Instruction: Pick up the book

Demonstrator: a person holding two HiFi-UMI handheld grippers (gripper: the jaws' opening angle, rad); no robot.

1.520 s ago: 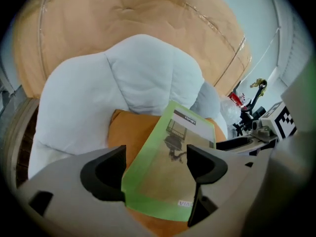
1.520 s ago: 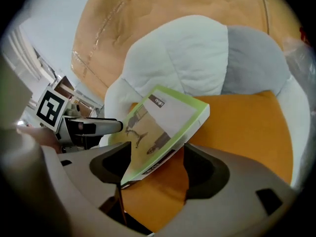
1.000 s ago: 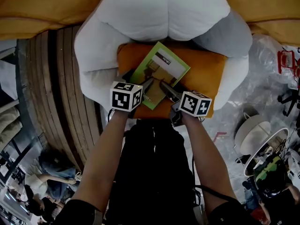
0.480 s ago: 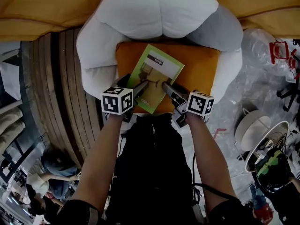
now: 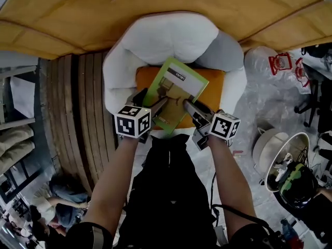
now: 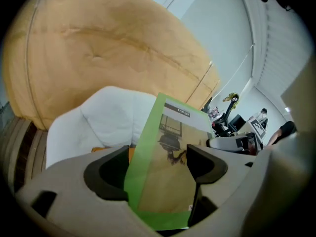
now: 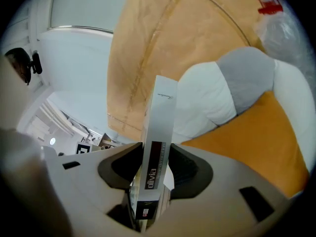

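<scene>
So, writing first: the book [image 5: 175,90] has a white spine with a dark strip, and it seems to read "olivia" in the right gripper view. A small dark label near the top of the green cover has white print that's too small to read. The marker cubes on the grippers only carry black-and-white square patterns.

For containers, there's a round white-rimmed tub [image 5: 268,178] on the floor at the far right. It holds something green [image 5: 293,171], a dark rounded thing and some cables, but what they are is hard to say.

The left gripper [image 5: 158,104] has its fingers [image 6: 106,174] on either side of the book's near-left corner, pinching it. The cover fills the gap between them.

The right gripper [image 5: 188,105] has the spine edge standing upright between its fingers [image 7: 185,169]. The jaws are about half spread and closing, with both pads pressed against the book.

As for where the book is, it's held up between the two grippers, tilted, above the orange cushion [image 5: 215,84]. That cushion lies on a white and grey pouffe [image 5: 171,40]. A big mustard-coloured padded thing [image 5: 155,9] is on the far side, and wooden slats [image 5: 78,108] run along the left.
</scene>
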